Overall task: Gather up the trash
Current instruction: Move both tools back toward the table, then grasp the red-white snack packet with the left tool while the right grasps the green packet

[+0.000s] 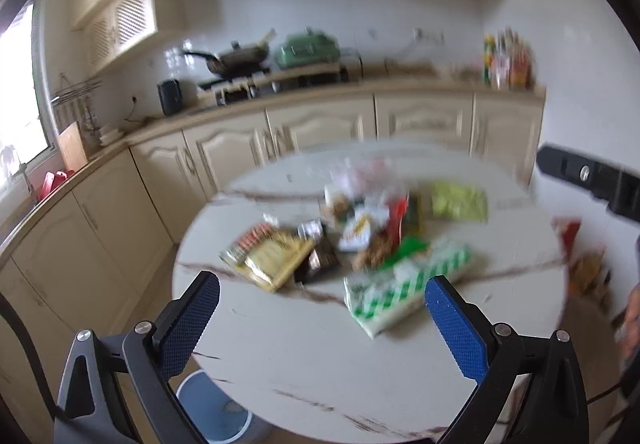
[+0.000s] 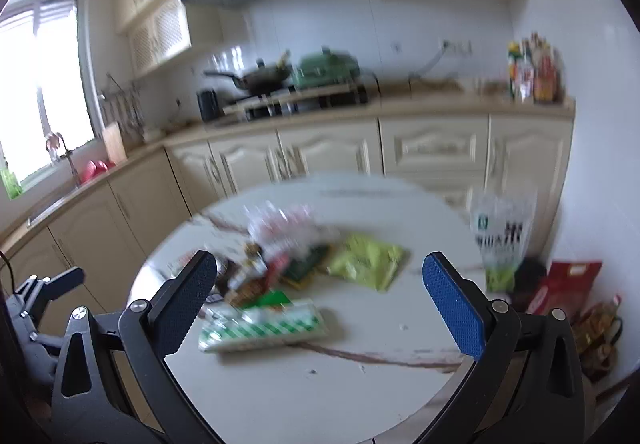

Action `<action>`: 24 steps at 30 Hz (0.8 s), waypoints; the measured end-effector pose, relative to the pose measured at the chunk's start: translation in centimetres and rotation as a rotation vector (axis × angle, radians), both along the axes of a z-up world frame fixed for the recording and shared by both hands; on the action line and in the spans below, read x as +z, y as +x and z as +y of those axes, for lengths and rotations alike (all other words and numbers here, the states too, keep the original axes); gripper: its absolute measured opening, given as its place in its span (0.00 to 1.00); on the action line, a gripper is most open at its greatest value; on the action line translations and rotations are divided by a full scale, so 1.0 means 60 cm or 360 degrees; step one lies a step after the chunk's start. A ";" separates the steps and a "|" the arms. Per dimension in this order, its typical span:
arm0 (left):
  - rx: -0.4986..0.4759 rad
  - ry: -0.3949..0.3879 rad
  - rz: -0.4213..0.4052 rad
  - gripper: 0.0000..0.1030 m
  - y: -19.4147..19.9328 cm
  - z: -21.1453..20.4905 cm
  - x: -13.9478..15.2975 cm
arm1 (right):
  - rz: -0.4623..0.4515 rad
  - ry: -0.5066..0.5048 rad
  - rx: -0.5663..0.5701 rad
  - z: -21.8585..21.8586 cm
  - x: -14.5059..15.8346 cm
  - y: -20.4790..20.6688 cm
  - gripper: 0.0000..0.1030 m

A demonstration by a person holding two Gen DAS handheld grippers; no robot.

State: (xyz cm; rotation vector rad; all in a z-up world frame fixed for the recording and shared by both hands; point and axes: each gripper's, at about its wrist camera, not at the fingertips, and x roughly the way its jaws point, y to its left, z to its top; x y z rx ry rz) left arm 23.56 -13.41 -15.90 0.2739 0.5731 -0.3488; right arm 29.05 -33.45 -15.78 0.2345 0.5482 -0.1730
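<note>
A heap of snack wrappers (image 1: 360, 228) lies in the middle of a round white marble table (image 1: 304, 356). Nearest to me is a green-and-white checked packet (image 1: 404, 288) (image 2: 264, 324); a gold packet (image 1: 272, 260) lies left of it and a yellow-green bag (image 1: 460, 202) (image 2: 366, 260) at the far right. My left gripper (image 1: 322, 292) hovers open above the table's near side, nothing between its blue pads. My right gripper (image 2: 320, 272) is open too, above the heap, empty. Both views are blurred.
A blue bin (image 1: 216, 408) stands on the floor under the table's near-left edge. Cream kitchen cabinets (image 1: 320, 128) with a stove and pan (image 1: 236, 58) run behind. Bags and bottles (image 2: 568, 292) sit on the floor at right. The right gripper's body (image 1: 592, 180) shows at the right edge.
</note>
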 end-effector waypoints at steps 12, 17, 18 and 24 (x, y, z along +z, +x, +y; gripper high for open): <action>0.0257 -0.0012 0.0145 0.99 0.196 0.086 -0.044 | 0.0262 0.0090 0.0012 -0.035 -0.111 0.060 1.00; 0.0248 -0.0013 0.0165 0.99 0.255 0.086 -0.061 | 0.0302 0.0099 0.0007 -0.048 -0.127 0.087 1.00; 0.0259 -0.0025 0.0161 0.99 0.263 0.087 -0.068 | 0.0309 0.0095 0.0011 -0.050 -0.129 0.094 1.00; 0.0252 -0.0075 0.0275 0.97 0.379 0.089 -0.095 | 0.0346 0.0044 0.0029 -0.056 -0.136 0.131 1.00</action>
